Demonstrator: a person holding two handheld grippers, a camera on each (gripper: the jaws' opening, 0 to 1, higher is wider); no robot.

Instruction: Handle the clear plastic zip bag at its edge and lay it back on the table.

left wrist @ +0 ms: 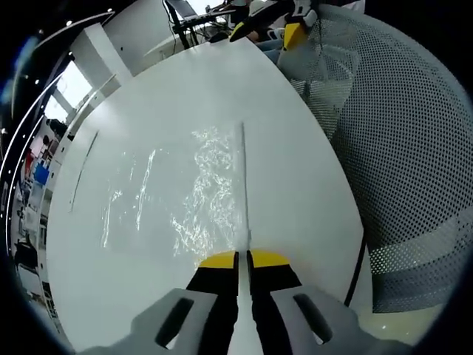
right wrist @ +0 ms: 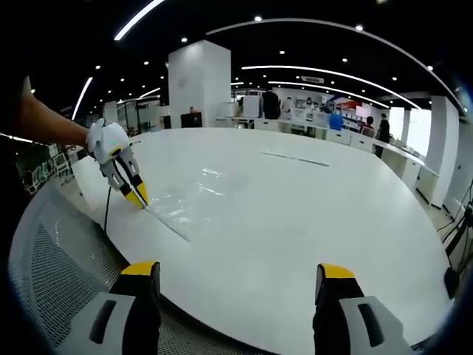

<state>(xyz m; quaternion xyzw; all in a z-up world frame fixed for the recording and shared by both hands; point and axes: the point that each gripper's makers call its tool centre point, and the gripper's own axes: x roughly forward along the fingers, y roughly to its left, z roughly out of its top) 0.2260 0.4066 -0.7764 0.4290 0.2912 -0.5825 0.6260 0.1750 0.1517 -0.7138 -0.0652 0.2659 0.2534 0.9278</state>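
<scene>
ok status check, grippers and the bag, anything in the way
Left gripper shut on the zip bag at its zip edge. Right gripper open, holding nothing, off the table edge. Bag flat on the table. Nothing in the way.

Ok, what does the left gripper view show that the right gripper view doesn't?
Left gripper view alone: the left gripper from behind, jaws shut on the zip bag's zip edge, and the bag's crinkles close up. Right gripper view alone: the right gripper, jaws wide open and holding nothing, and the hand on the left gripper. Both: the bag, white table and mesh chair.
</scene>
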